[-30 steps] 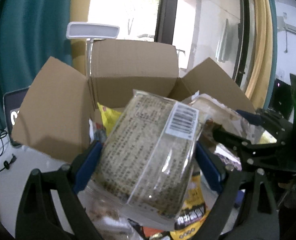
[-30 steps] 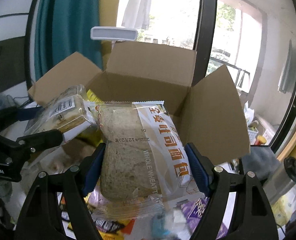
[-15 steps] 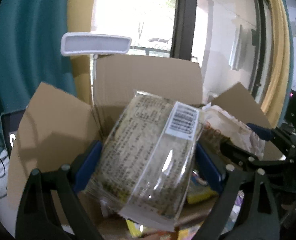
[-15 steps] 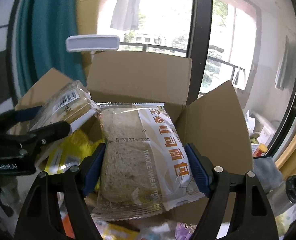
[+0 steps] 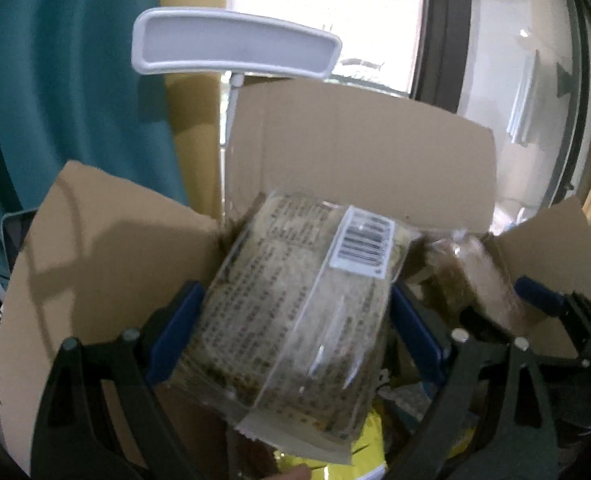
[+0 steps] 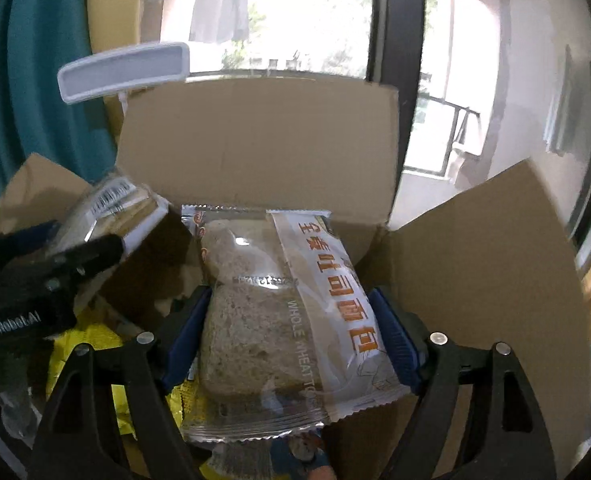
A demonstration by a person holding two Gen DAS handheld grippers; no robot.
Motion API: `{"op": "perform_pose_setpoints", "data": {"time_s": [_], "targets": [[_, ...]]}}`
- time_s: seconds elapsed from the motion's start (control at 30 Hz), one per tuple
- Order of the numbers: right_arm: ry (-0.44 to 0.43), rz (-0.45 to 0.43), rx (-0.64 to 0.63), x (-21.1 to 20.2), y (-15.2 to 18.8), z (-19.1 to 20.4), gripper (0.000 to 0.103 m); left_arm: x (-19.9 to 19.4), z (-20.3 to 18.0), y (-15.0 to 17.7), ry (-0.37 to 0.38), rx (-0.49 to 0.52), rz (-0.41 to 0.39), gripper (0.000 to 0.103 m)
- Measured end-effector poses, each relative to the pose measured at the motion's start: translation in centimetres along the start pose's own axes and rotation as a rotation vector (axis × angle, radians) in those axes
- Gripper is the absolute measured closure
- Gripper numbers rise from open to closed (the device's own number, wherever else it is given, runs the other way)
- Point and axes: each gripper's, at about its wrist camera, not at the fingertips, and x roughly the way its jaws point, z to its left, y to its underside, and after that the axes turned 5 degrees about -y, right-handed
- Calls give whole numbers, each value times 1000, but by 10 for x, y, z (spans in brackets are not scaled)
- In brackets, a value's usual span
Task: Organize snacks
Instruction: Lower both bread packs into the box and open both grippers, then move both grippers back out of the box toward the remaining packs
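My left gripper point(image 5: 295, 320) is shut on a clear-wrapped bread pack with a barcode label point(image 5: 295, 304) and holds it over the open cardboard box point(image 5: 359, 152). My right gripper point(image 6: 291, 332) is shut on a whole wheat toast packet with orange lettering point(image 6: 279, 312), also over the box point(image 6: 263, 140). In the left wrist view the right gripper point(image 5: 535, 320) and its packet point(image 5: 475, 276) are at the right. In the right wrist view the left gripper point(image 6: 35, 276) and its pack point(image 6: 111, 208) are at the left.
The box flaps stand open on the left point(image 5: 107, 256), back and right point(image 6: 483, 280). Yellow snack bags point(image 6: 91, 340) lie inside the box. A white lamp head point(image 5: 231, 48) stands behind the box, before a teal curtain point(image 5: 75, 100) and a window.
Both grippers have moved forward and over the box with their packs. The box now fills the lower view and the loose snacks on the table have dropped out of sight.
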Motion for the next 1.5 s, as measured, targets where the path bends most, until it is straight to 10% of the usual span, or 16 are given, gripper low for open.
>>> {"op": "perform_pose_setpoints", "data": {"time_s": [1.5], "targets": [[-8,-41,-17,-98,59,15,16,-114,-23,70,113,84,-45,0]]}}
